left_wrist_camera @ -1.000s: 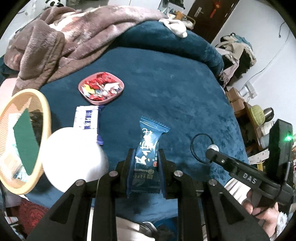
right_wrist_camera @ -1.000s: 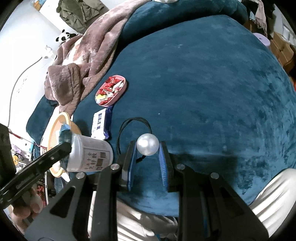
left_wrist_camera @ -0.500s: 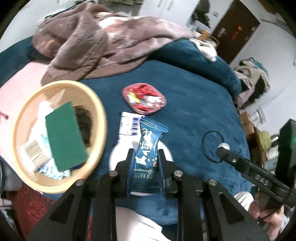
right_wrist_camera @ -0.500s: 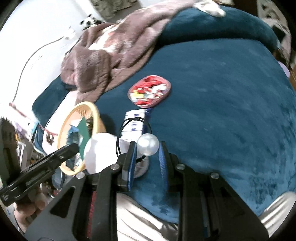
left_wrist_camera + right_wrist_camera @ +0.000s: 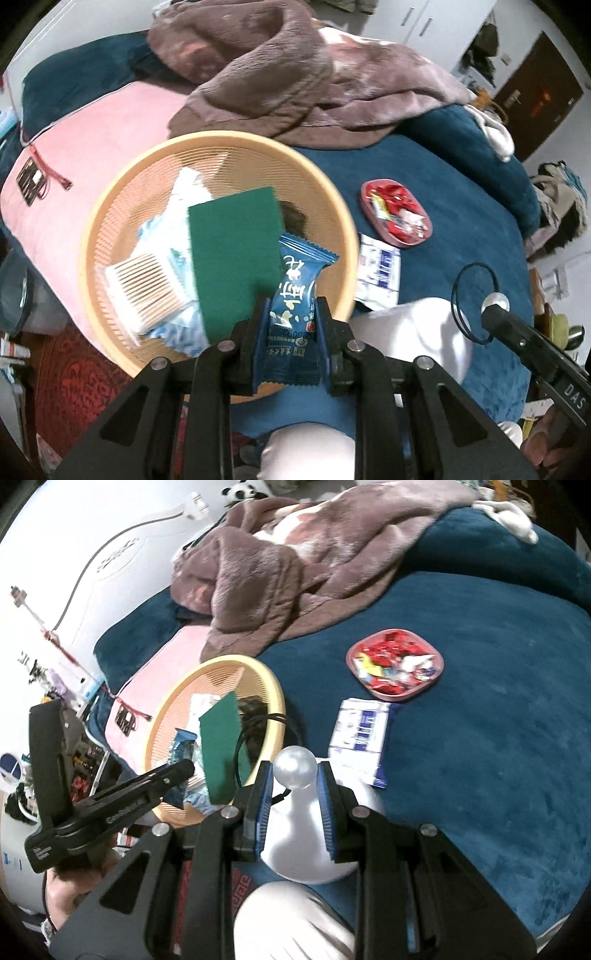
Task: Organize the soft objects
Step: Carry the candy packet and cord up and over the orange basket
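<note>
In the left wrist view my left gripper point(image 5: 291, 306) is shut on a blue snack packet point(image 5: 293, 295), which hangs over the near rim of a round tan basket point(image 5: 110, 206). In the basket lie a green sponge point(image 5: 232, 236), a pack of cotton swabs point(image 5: 144, 284) and light blue wrappers. My right gripper point(image 5: 295, 775) is shut on the pearl bead point(image 5: 296, 766) of a hair tie, whose black elastic loop point(image 5: 236, 753) dangles over the basket's right rim point(image 5: 258, 664). From the right wrist view the left gripper point(image 5: 181, 771) with its packet point(image 5: 183, 747) is over the basket.
A red dish of sweets point(image 5: 395, 668) and a white-and-blue tissue pack point(image 5: 360, 734) lie on the dark blue bedspread right of the basket. A white tub point(image 5: 306, 842) sits under the right gripper. A brown blanket point(image 5: 295, 74) is heaped behind, on a pink pillow point(image 5: 99, 136).
Both grippers have swung left across the bed, still holding the packet and the pearl hair tie. The basket, earlier at the far left, now lies under the left gripper.
</note>
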`<state>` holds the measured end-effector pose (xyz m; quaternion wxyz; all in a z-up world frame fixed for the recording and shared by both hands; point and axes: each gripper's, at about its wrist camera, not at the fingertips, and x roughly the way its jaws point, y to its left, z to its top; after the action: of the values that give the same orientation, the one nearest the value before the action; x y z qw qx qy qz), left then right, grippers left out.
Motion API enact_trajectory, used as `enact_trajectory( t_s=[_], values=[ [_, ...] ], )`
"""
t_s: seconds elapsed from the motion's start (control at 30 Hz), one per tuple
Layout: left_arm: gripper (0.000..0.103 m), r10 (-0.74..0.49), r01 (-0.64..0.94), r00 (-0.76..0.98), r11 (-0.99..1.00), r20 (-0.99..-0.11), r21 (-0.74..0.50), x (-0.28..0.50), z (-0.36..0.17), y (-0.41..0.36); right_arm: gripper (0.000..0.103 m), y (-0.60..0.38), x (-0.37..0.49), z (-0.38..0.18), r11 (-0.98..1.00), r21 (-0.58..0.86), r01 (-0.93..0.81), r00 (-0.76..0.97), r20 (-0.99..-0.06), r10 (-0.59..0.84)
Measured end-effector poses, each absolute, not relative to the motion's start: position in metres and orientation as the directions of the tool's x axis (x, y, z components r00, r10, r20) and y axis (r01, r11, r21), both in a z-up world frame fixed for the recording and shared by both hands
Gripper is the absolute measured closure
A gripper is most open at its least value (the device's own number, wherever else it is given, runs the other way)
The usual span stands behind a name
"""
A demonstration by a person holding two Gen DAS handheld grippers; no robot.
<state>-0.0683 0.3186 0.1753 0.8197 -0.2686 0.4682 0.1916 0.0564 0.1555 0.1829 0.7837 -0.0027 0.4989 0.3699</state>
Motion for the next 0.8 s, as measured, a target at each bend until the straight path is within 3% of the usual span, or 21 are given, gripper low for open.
enact_trajectory(
  t_s=[0.8],
  values=[
    [0.08,0.121,-0.693,0.45,0.673,-0.885,-0.26,-0.096,0.158,0.392,0.078,0.262,0.041,0.181,0.606,0.356,-0.711,0.12,-0.788,0.604]
  ],
)
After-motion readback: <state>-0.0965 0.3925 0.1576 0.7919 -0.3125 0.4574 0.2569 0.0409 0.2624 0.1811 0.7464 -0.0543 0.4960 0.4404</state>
